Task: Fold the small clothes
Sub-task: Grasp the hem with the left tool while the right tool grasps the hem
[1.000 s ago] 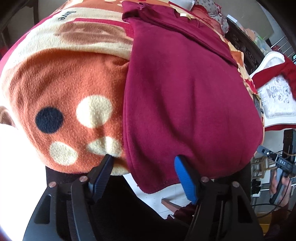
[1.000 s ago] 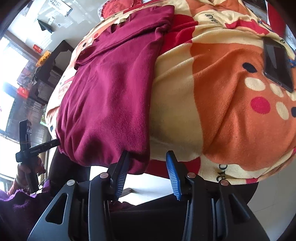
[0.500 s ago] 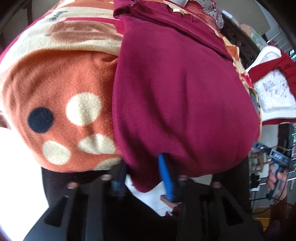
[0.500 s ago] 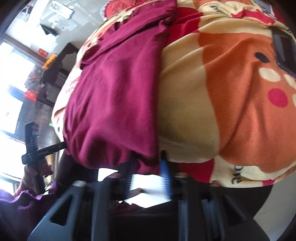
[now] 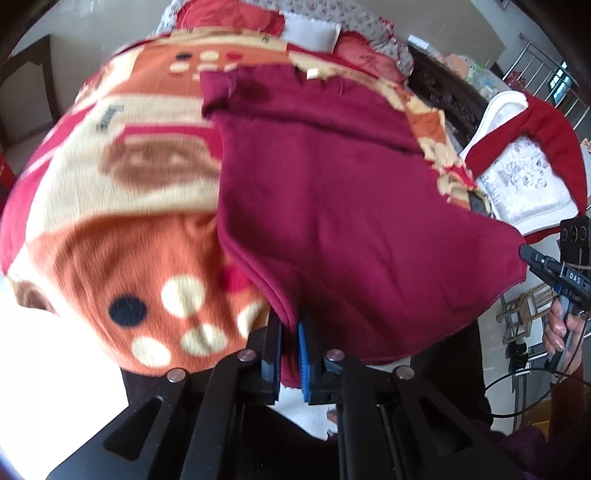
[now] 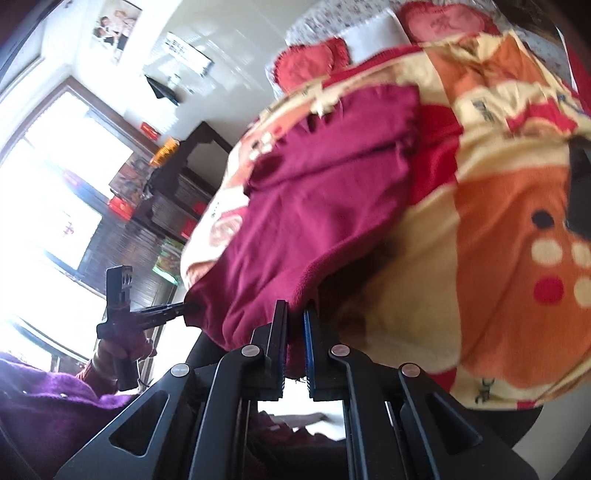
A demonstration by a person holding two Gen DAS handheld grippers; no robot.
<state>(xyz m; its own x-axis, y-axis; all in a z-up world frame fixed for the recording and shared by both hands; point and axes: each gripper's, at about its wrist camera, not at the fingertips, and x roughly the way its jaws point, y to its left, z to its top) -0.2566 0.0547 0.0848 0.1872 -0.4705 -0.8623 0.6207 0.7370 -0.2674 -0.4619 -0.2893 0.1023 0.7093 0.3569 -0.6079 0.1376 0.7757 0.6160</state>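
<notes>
Plain maroon garment, fleece blanket in orange, cream and red blocks with cream, red and dark navy dots, black gripper with blue-ribbed pad, purple sleeve, white embroidered cushion edged in red

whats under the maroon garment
The patterned blanket lies under the maroon garment; both grippers pinch its near hem. What the blanket itself covers, and its print beneath the garment, are hidden.

A fleece blanket (orange, cream, red, with dots) covers the surface. Red cushions lie at 12 o'clock, a white embroidered pad at 3. Dark cabinet at 9 by bright windows.
</notes>
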